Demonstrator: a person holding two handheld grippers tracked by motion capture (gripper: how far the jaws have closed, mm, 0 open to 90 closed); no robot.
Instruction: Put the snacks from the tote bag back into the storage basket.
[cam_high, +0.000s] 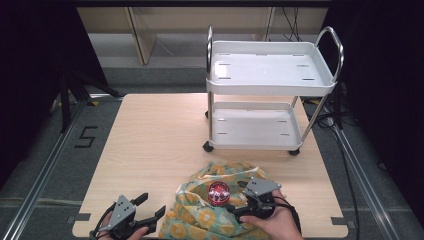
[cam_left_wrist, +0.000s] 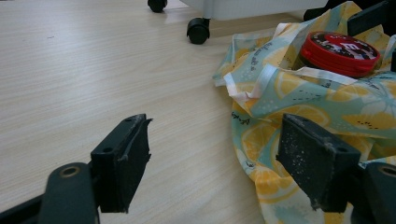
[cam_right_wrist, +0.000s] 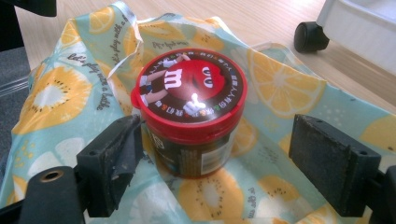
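Red-lidded jar (cam_right_wrist: 189, 112) sits upright on the lemon-print bag (cam_right_wrist: 60, 88), long axis vertical, lid facing up. Lid art: red M&M's character with a white "m" on its body; ring of small text around the lid rim, too small to read. Jar wall has a dark label with fine print and a white panel, unreadable. Bag fabric carries cursive script lines next to the lemon slices, not clearly legible.

In the high view the jar (cam_high: 218, 192) and bag (cam_high: 220, 205) lie near the tabletop's (cam_high: 150, 145) near edge, right of its middle. Right gripper (cam_high: 239, 198) is just right of the jar, its 2 fingers spread apart; in the right gripper view the jar stands between the fingers (cam_right_wrist: 112, 158), close against the left one and clear of the right one, not clamped.

Left gripper (cam_high: 151, 206) is at the near edge by the near-left corner, just left of the bag, fingers (cam_left_wrist: 123, 158) apart with nothing between them, over bare tabletop; its right finger overlaps the bag edge (cam_left_wrist: 261, 140) in its own view. Jar lid (cam_left_wrist: 338, 51) visible beyond, on bag folds.

White 2-shelf cart (cam_high: 270, 95) on black castors stands on the far-right part of the tabletop, well apart from the bag. Floor at left shows a "5" marking (cam_high: 86, 136).
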